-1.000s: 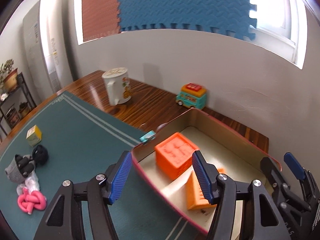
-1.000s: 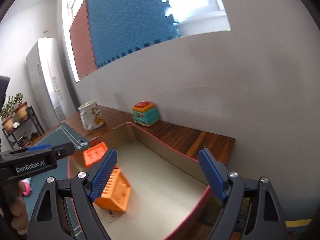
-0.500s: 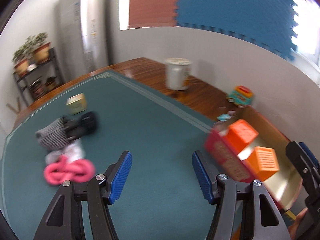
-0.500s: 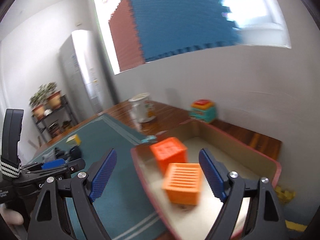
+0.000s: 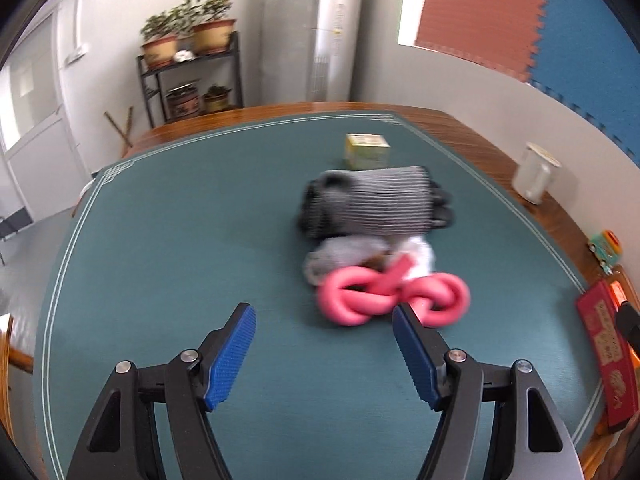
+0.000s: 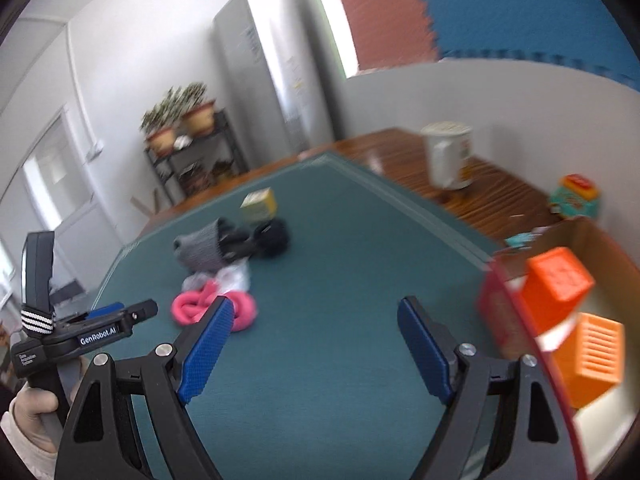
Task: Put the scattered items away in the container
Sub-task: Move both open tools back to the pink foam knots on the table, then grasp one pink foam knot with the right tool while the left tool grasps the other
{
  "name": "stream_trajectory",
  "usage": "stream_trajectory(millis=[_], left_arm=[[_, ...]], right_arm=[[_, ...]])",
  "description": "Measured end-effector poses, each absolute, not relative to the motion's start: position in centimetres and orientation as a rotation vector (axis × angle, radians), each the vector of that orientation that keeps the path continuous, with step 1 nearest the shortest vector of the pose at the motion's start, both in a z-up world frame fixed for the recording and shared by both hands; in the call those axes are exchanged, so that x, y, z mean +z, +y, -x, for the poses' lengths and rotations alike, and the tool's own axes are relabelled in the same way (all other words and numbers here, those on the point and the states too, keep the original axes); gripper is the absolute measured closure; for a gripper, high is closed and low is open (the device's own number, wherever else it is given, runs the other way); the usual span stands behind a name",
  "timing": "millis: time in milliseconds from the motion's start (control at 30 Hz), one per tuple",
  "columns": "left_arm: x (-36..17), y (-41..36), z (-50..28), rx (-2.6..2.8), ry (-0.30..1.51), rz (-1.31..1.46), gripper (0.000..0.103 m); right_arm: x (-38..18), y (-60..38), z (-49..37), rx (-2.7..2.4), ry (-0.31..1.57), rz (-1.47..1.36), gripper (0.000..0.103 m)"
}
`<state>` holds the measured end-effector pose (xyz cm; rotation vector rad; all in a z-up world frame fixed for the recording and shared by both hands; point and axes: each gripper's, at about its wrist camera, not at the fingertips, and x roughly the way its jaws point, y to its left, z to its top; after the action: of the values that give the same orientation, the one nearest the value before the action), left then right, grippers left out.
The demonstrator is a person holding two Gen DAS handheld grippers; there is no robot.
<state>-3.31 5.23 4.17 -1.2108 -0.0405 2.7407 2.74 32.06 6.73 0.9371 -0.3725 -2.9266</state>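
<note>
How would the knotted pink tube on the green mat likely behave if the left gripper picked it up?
The pink knotted tube looks like soft foam, so it is probably light and would squash between the jaws. Its loops look loose, so free parts may flop or dangle. It touches the white crumpled item, which might get dragged along.

Both views have swung away from the box (image 6: 560,320) toward the pink knotted rope (image 5: 390,294) on the mat.

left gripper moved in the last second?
Yes. The left gripper has swung left, away from the box it hung over, and now faces the pink rope on the green mat.
</note>
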Motion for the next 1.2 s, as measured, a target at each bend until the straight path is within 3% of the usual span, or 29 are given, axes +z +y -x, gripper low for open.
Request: stream_trajectory(millis=[167, 267, 533, 600, 733, 1200], left_arm=[[3.2, 3.4, 4.2, 2.729, -0.105, 1.253, 0.03], [2.6, 3.2, 4.3, 2.715, -0.104, 1.267, 0.03], [1.3, 3.6, 4.8, 2.691, -0.104, 1.305, 0.03], [1.1, 3.7, 5.0, 2.687, -0.104, 1.309, 0.03], [0.7, 3.8, 5.3, 2.677, -0.099, 1.322, 0.03], [0.5, 5.2, 6.0, 2.645, -0.103, 1.304, 0.03]], right_arm=[[5.2, 28.6, 1.2, -2.831, -0.235, -1.041, 0.017], [3.5, 27.3, 3.6, -2.776, -0.183, -1.129, 0.026], [-0.4, 26.4, 7.6, -2.612, -0.244, -1.283, 0.032], [-0.8, 26.3, 8.0, -2.592, -0.246, -1.294, 0.039], [-1.2, 26.1, 8.2, -2.56, -0.249, -1.261, 0.066], [1.1, 28.6, 5.5, -2.763, -0.241, -1.112, 0.084]])
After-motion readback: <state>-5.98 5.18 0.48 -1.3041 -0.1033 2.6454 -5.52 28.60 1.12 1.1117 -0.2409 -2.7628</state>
